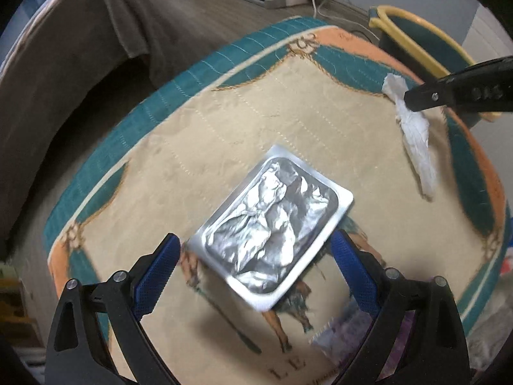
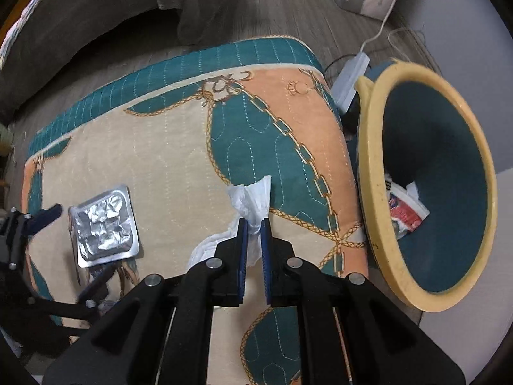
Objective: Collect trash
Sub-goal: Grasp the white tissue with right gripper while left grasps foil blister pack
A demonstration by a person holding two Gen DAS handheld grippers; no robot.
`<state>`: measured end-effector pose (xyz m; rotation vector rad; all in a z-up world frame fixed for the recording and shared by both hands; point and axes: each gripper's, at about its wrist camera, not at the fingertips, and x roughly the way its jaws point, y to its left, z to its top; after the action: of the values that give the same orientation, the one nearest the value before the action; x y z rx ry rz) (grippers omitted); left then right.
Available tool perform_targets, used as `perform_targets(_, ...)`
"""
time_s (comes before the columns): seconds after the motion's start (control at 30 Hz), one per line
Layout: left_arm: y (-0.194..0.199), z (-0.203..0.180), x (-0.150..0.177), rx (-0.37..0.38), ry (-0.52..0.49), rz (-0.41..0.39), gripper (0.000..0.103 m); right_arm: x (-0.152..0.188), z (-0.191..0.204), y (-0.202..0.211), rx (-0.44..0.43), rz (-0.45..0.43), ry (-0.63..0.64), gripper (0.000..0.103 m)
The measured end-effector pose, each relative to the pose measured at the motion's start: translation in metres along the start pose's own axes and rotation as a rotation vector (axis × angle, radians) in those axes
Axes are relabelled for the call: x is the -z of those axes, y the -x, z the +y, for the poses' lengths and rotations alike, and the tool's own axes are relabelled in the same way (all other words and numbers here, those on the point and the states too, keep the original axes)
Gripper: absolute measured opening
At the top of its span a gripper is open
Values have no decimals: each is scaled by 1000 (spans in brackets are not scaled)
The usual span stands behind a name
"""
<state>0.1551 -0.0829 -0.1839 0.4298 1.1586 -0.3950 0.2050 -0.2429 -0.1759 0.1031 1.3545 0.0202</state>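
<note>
A quilted mat in teal, peach and cream covers the surface, with a green bin rimmed in yellow standing just off its right edge. Only the right wrist view looks into the bin, where a red-and-white wrapper and scraps of paper lie at the bottom. The left gripper hangs above a crumpled silver foil pack lying flat on the mat, its fingers spread wide to either side of the pack. The right gripper, near the bin, pinches a white tissue between narrow-set fingers, the tissue's tail trailing onto the mat.
</note>
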Motion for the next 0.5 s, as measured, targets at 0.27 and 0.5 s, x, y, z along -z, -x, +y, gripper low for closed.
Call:
perform_targets(0.27, -9, 10, -8, 73, 51, -4, 91, 3, 5, -10, -71, 38, -35, 43)
perform_targets(0.5, -5, 8, -3, 105, 45, -7, 76, 6, 15, -19, -69, 54, -12, 43)
